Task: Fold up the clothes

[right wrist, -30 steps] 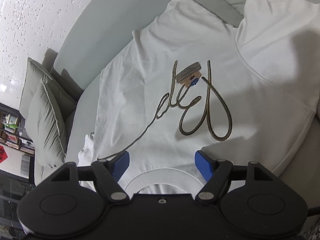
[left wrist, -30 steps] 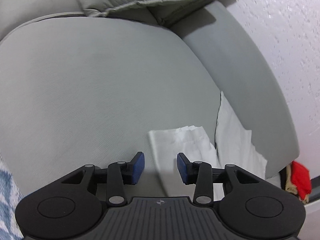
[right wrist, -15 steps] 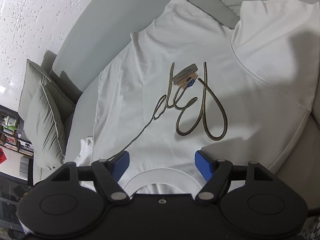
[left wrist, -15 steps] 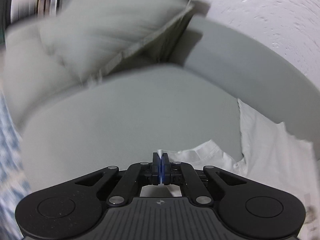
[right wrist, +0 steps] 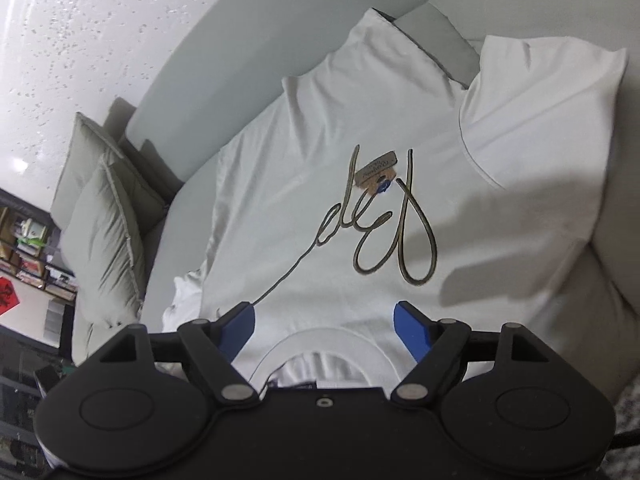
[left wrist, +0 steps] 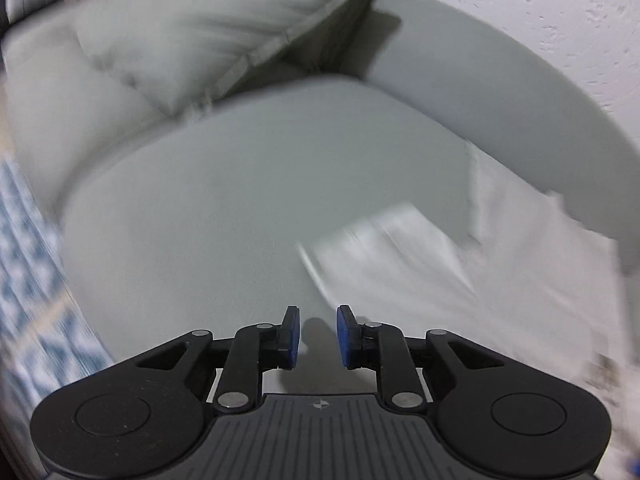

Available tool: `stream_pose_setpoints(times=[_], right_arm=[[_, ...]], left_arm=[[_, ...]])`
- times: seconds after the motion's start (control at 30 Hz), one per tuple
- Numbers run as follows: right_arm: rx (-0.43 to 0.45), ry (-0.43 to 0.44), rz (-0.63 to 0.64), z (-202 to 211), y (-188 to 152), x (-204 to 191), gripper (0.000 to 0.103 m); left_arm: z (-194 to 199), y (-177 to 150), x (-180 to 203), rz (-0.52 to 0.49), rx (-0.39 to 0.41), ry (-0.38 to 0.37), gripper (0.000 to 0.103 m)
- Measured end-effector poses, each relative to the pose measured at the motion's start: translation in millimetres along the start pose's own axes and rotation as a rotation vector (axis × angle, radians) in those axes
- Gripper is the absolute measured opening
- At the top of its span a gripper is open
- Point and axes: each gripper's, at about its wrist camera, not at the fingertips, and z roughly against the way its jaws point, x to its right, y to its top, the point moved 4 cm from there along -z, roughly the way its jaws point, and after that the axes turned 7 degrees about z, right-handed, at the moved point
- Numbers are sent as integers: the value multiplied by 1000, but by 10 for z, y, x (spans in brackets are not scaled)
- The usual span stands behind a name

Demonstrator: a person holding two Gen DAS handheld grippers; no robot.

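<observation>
A white T-shirt [right wrist: 320, 160] with gold script and a brown hang tag [right wrist: 376, 170] lies face up on the grey sofa seat [left wrist: 240, 200], its collar [right wrist: 320, 340] nearest the right gripper. Its right side [right wrist: 540, 120] is folded over onto the chest. My right gripper [right wrist: 323, 307] hovers over the collar, its jaws wide and still opening, with no cloth pinched. In the left wrist view the shirt's sleeve [left wrist: 400, 256] lies blurred on the seat. My left gripper [left wrist: 318, 312] is just left of that sleeve, its jaws opening with nothing between them.
Grey cushions [left wrist: 200, 32] [right wrist: 104, 220] lean at the sofa's far end below a white textured wall [left wrist: 560, 20]. A blue-and-white patterned rug [left wrist: 24, 280] shows past the seat's left edge. Shelves with books [right wrist: 24, 248] stand beyond the cushions.
The left gripper had shut on the sleeve's edge, then let it go and parted its jaws while lifting and turning. The right gripper pulled up and back a little over the collar.
</observation>
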Motion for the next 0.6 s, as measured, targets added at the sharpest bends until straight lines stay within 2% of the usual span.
stream_pose_setpoints(times=[0.07, 0.13, 0.2, 0.33, 0.4, 0.47, 0.53, 0.6], right_arm=[[-5, 21, 15, 87, -32, 0, 76], [-10, 35, 27, 138, -64, -3, 76], [-11, 51, 28, 167, -88, -3, 76], [1, 85, 5, 174, -108, 2, 76], [8, 98, 3, 190, -116, -4, 76], [17, 105, 12, 218, -117, -6, 76], [26, 105, 11, 249, -117, 16, 76], [34, 104, 0, 273, -119, 55, 76]], left_arm=[[175, -154, 4, 44, -94, -98, 18], [327, -302, 140, 49, -140, -175, 19], [370, -423, 316, 37, -174, -196, 23], [187, -563, 612, -36, -194, -66, 26], [46, -555, 645, -22, -203, -2, 26], [-53, -492, 637, 11, -221, 7, 26], [-143, -466, 639, 21, -245, 18, 31], [-212, -458, 638, 19, -262, 37, 31]])
